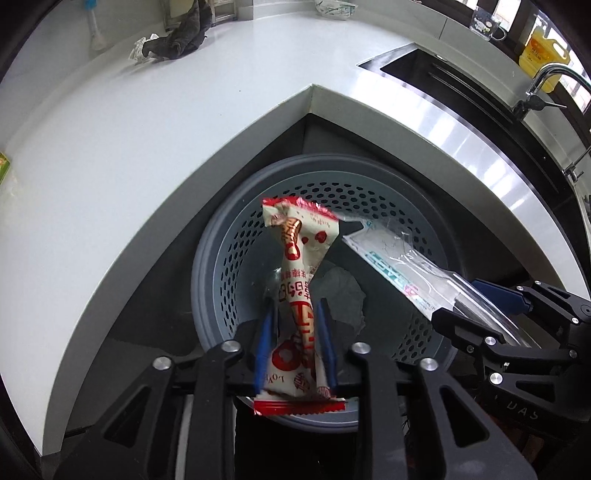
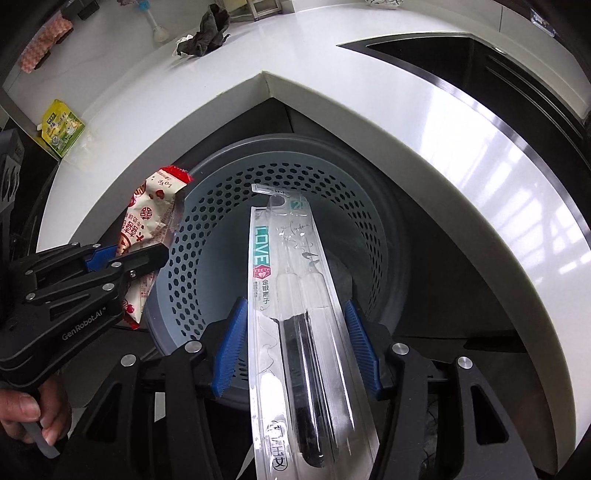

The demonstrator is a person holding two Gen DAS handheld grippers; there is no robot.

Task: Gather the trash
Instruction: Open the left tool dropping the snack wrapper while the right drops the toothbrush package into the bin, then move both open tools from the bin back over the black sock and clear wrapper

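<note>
Jaws of the left gripper [image 1: 295, 328] stand a little apart on either side of a red-and-white snack wrapper [image 1: 299, 280], whose blue pads sit close beside it with slight gaps showing, so the wrapper looks loose between them rather than pinched. It hangs upright over a grey perforated bin [image 1: 221, 280] that stands on the floor in the corner under the bench [image 1: 110, 147]. Jaws of the right gripper [image 2: 295, 347] are spread wider, one blue pad on each side of a clear plastic toothbrush package [image 2: 295, 295]; the left pad stands just off its edge, and whether the right pad touches I cannot tell. This package points lengthwise into the same bin, above crumpled paper [image 1: 343, 295] lying at the bottom. A hand [image 2: 33, 413] grips the handle of the left gripper at the lower left of the right wrist view. Farther off on the white bench lie a dark rag [image 2: 207, 33] and a green packet [image 2: 62, 127], and a sink [image 1: 443, 74] is set into it at the right.
</note>
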